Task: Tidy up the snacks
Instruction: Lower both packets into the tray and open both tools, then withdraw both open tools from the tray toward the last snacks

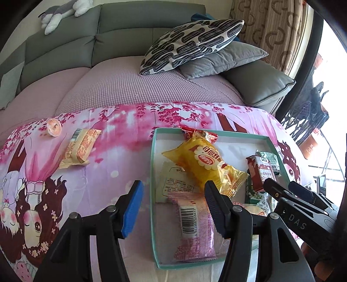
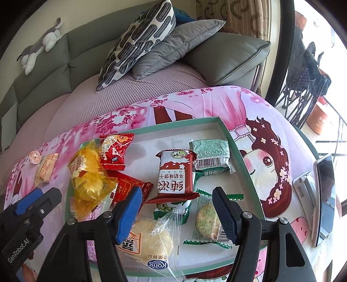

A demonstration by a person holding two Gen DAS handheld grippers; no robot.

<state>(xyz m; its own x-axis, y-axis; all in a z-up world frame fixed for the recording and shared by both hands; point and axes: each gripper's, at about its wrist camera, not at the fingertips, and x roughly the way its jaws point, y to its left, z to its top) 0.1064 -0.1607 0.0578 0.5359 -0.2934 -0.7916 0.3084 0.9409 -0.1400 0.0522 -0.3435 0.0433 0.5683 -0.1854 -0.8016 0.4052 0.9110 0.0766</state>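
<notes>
While both claws hung over the shallow teal-rimmed box (image 2: pixel 227 130), their jaws stood apart with nothing clamped between them: the left claw (image 1: pixel 173 208) straddled the box's left wall above a pink packet (image 1: pixel 193 227), and the right claw (image 2: pixel 175 212) hovered over the near snacks. Inside the box lay a yellow packet (image 2: pixel 89 175) resting partly on a red packet (image 2: pixel 130 188), another red packet (image 2: pixel 115 151) leaning at the far rim, a red-and-white biscuit pack (image 2: pixel 175 175) in the middle, a green packet (image 2: pixel 210 156) just behind it, a clear-wrapped round cracker (image 2: pixel 206 221) and a pale pastry in clear wrap (image 2: pixel 151 236) near the front edge. Outside the box, to its left on the table, an orange packet (image 1: pixel 80 147) and a small round jelly cup (image 1: pixel 54 128) lay near each other. A pink cartoon-print cloth (image 1: pixel 108 130) covered the table; a phone (image 2: pixel 325 201) leaned on a stand at the right. Behind stood a grey sofa (image 1: pixel 130 28) with a patterned cushion (image 1: pixel 190 45), a grey cushion (image 1: pixel 223 58) and a plush toy (image 1: pixel 60 15) on its back.
</notes>
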